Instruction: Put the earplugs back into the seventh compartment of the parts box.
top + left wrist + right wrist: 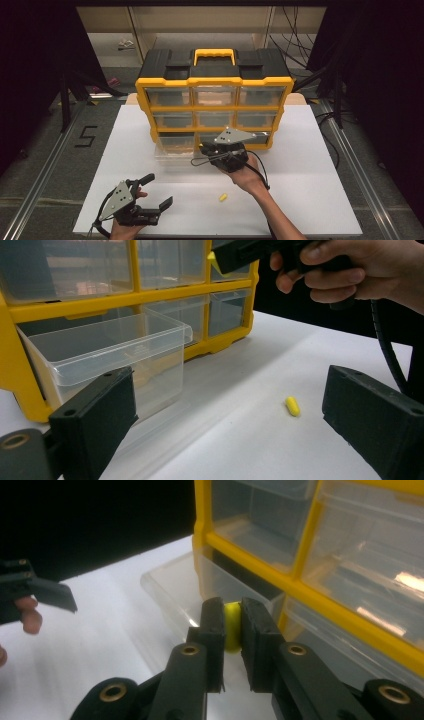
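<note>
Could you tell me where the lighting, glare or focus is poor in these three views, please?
High view: white table brightly lit, surroundings dark. Left gripper view: near jaws soft, yellow capsule sharp. Right gripper view: glare on the drawer fronts, dark background, yellow piece between the jaws slightly blurred.

Pulled-out drawer juts from organizer, blocking table there.

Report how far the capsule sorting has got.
Done: the bottom-left drawer of the yellow organizer is pulled out. In hand: the right claw is shut on a yellow capsule near that drawer. Left: a second capsule lies on the table; the left claw is open.
</note>
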The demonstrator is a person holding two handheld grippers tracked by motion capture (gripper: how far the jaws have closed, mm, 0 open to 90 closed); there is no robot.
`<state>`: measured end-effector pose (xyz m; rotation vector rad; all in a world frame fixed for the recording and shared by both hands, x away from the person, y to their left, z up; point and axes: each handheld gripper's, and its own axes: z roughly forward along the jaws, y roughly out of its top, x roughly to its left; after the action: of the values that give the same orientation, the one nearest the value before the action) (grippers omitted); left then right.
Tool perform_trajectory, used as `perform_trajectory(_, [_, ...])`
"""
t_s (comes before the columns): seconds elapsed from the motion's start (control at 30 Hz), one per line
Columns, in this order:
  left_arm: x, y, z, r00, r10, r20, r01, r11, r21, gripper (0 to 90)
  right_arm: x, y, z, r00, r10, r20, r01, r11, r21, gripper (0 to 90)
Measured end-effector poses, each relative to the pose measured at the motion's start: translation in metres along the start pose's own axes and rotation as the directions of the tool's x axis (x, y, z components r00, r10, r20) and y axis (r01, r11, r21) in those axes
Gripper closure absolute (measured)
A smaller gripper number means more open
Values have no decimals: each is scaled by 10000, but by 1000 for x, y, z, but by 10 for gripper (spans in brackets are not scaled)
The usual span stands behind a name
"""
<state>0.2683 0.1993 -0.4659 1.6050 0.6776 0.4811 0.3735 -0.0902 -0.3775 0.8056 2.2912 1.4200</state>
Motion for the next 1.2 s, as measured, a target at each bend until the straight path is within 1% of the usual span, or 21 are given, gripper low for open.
perform_trajectory(0.13, [-1,0,0,10000,85,-3,-85,9999,-66,71,2,2,11,10000,38,-8,-38,10000,-9,807])
perform_trajectory(0.17, [-1,0,0,10000,94,-8,-94,9999,-46,71,3,2,17,10000,99,5,-99,10000,11,807])
perform_trajectory(0.2, [-1,0,0,10000,85,-1,-85,10000,-20,71,3,2,17,10000,99,5,-99,10000,11,807])
perform_trajectory(0.27, [0,0,0,10000,60,26,-60,10000,-19,71,5,4,24,9999,104,-24,-104,9999,-54,807])
perform_trajectory(0.47, [0,0,0,10000,9,59,-8,10000,-65,71,7,9,34,9999,97,-27,-97,9999,-114,807])
perform_trajectory(0.57, [0,0,-1,10000,-19,67,19,10000,-93,71,6,8,45,9999,123,64,-123,9999,32,808])
perform_trajectory(0.7, [0,0,-1,10000,-23,84,24,10000,-94,71,5,8,51,9999,130,97,-131,9999,100,807])
perform_trajectory(0.83, [0,0,0,9999,-37,106,37,10000,-48,71,5,6,57,9998,60,166,-64,9997,248,806])
perform_trajectory(0.93, [0,0,0,9999,-4,108,5,10000,-38,71,3,5,61,9998,104,171,-111,9990,431,798])
perform_trajectory(1.03, [0,0,0,9999,-30,103,31,10000,-52,71,2,3,67,9996,185,198,-196,9984,531,749])
perform_trajectory(1.1, [1,0,0,9999,-42,97,43,10000,-63,71,1,2,69,9994,183,280,-201,9976,660,678])
perform_trajectory(1.2, [1,0,-1,9999,-40,94,41,10000,-61,71,-1,2,69,9995,219,241,-230,9985,488,595])
